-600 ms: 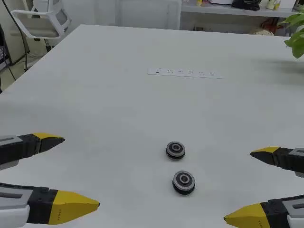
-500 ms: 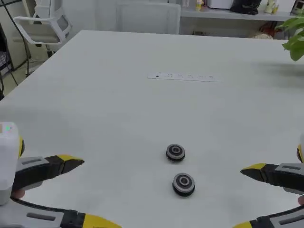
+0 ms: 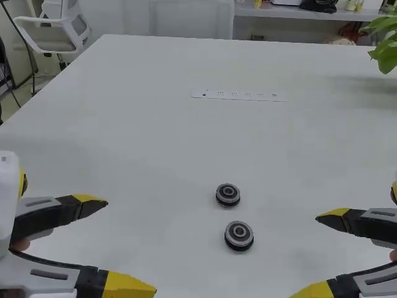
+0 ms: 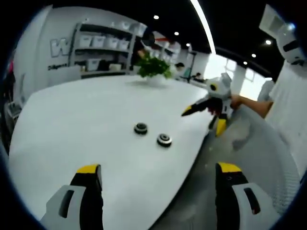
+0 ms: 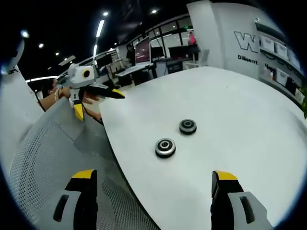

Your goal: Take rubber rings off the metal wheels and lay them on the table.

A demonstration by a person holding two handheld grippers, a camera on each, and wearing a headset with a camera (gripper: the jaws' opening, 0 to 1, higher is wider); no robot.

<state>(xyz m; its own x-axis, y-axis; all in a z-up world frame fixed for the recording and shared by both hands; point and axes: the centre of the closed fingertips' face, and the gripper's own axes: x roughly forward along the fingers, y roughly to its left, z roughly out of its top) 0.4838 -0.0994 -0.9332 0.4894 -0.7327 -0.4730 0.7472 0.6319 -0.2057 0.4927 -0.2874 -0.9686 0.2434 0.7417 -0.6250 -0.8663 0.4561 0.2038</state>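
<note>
My left hand-held gripper (image 3: 127, 246) is held at the near left edge of the white surface (image 3: 155, 124), yellow-tipped jaws wide apart and empty. My right hand-held gripper (image 3: 308, 254) mirrors it at the near right, jaws likewise spread. Between them, well apart from both, the nearer metal wheel (image 3: 238, 236) and the farther metal wheel (image 3: 227, 194) lie just beside each other, each wearing a black rubber ring (image 3: 239, 248). A white power strip (image 3: 239, 95) lies farther back.

Left gripper (image 3: 130, 245): body cut off, lower-left frame edge. Right gripper (image 3: 305, 253): body cut off, lower-right edge. Metal wheels (image 3: 228, 194): rubber ring outline too small to resolve. Plant (image 3: 386, 46): cropped, upper right.
</note>
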